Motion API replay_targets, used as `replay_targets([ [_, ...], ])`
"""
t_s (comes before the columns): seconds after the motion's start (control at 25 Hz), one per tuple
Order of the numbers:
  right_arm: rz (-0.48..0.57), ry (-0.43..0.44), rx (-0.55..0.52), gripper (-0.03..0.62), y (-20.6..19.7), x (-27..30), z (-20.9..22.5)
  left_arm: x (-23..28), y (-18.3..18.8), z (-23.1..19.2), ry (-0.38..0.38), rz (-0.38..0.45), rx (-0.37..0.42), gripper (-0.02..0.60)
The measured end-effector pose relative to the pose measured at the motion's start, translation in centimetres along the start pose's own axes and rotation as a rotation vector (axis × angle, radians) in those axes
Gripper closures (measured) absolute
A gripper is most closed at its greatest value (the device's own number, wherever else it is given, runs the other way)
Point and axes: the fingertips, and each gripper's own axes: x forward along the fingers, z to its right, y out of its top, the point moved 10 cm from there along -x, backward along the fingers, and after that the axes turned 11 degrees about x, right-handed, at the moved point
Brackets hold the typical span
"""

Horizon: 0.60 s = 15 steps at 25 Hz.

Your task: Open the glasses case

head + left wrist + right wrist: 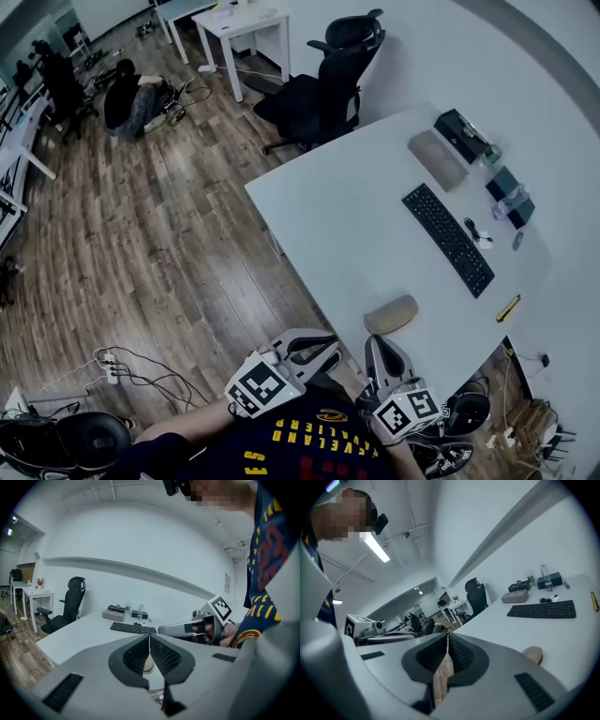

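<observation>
A tan, rounded glasses case (391, 315) lies shut on the white table (347, 216), close to its near edge. My left gripper (323, 348) hovers just off that edge, left of the case, jaws shut and empty. My right gripper (379, 345) is just below the case, jaws also together. In the left gripper view the left gripper (149, 637) has its pads meeting, a bit of the case (147, 665) shows below them, and the right gripper (187, 629) points in from the right. In the right gripper view the right gripper (447, 637) is shut, with the case (533, 654) lower right.
A black keyboard (448, 239), a grey pouch (437, 159), a black box (461, 134) and a yellow pen-like item (507, 307) lie farther out on the table. An office chair (328, 80) stands at its far corner. A person (127, 94) crouches on the wooden floor, far left.
</observation>
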Motion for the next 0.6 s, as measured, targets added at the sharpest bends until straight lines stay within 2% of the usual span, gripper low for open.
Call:
replay_targets([
  [0.24, 0.042, -0.041, 0.13, 0.572, 1.2, -0.2, 4.4, 3.4, 1.3, -0.7, -0.024, -0.044, 0.037, 0.568],
  [0.48, 0.048, -0.148, 0.252, 0.572, 1.6, -1.1, 9.8, 7.8, 1.8, -1.7, -0.054, -0.086, 0.056, 0.568],
  [0.6, 0.036, -0.207, 0.283, 0.572, 1.2, -1.5, 12.4, 9.8, 1.6, -2.0, -0.092, -0.112, 0.077, 0.568],
])
